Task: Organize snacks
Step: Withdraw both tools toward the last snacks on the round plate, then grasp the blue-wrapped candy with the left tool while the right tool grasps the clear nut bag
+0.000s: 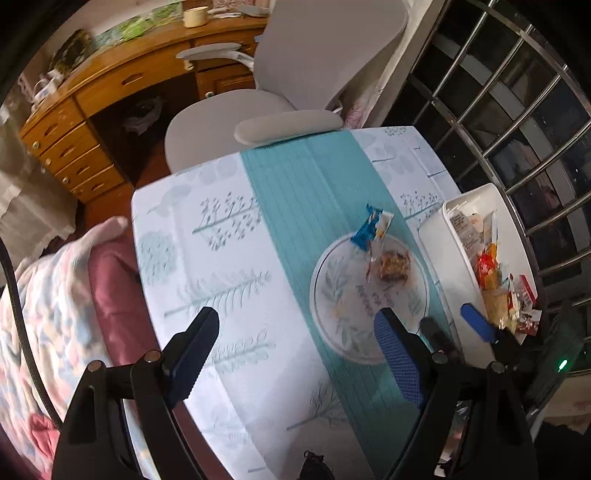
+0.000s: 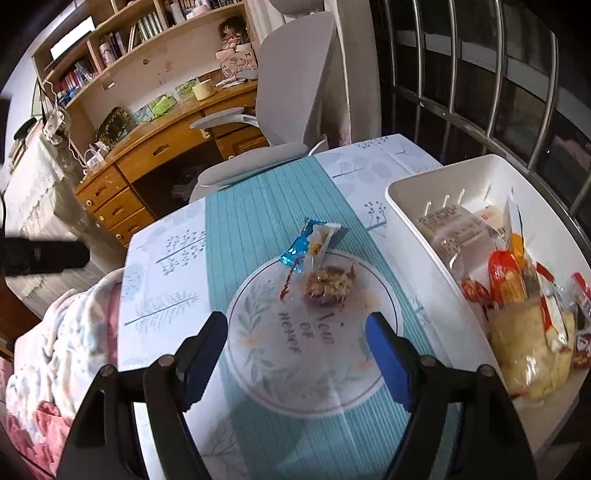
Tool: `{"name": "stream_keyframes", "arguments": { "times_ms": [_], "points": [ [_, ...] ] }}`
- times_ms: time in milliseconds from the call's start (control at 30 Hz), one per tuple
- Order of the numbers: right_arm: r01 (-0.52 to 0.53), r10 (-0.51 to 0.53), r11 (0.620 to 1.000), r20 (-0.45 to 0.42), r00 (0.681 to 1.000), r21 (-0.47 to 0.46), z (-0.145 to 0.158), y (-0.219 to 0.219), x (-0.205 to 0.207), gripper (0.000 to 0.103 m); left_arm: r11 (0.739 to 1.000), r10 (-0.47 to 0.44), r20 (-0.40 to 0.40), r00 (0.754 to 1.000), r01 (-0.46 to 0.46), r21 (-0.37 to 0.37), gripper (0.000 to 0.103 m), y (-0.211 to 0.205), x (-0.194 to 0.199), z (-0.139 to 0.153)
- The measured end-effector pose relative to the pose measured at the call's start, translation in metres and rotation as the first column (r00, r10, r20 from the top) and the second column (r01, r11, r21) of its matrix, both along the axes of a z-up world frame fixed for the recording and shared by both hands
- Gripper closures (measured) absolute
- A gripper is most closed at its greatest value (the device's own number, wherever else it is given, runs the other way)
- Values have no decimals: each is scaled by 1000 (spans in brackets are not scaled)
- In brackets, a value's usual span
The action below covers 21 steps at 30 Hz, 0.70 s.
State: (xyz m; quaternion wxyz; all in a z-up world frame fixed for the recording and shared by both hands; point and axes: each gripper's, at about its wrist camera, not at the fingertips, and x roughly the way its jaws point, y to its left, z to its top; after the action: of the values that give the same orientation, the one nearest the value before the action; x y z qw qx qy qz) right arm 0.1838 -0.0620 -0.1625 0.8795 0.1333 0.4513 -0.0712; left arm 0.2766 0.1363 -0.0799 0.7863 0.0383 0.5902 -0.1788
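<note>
Home bedroom-study, wooden desk (image 2: pixel 173 147), bookshelf (image 2: pixel 122 33), bedding (image 1: pixel 48 295)

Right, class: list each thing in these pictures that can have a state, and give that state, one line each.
Left gripper: open, empty.
Right gripper: open, empty, above the plate.
Plate: holds a clear-wrapped snack.
Blue packet: sealed, lying across the plate's far rim.
White bin: uncovered, partly filled with snacks.
Desk drawers: shut.
</note>
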Motion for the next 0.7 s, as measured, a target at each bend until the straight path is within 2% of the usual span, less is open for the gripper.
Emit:
{"name": "stream_keyframes", "arguments": {
  "times_ms": [167, 367, 700],
  "points": [
    [-7, 8, 999, 38, 999, -37, -19, -1, 13, 25, 1000, -12, -23, 1000, 12, -1, 18, -28, 31, -13],
    [16, -2, 987, 84, 996, -158, -44, -4, 26, 25, 999, -35, -81, 996, 32, -31, 18, -73, 61, -54],
    [-1, 13, 989, 81, 997, -145, -78, -12, 43, 25, 998, -67, -193, 979, 63, -28, 18, -137, 92, -127]
  ]
}}
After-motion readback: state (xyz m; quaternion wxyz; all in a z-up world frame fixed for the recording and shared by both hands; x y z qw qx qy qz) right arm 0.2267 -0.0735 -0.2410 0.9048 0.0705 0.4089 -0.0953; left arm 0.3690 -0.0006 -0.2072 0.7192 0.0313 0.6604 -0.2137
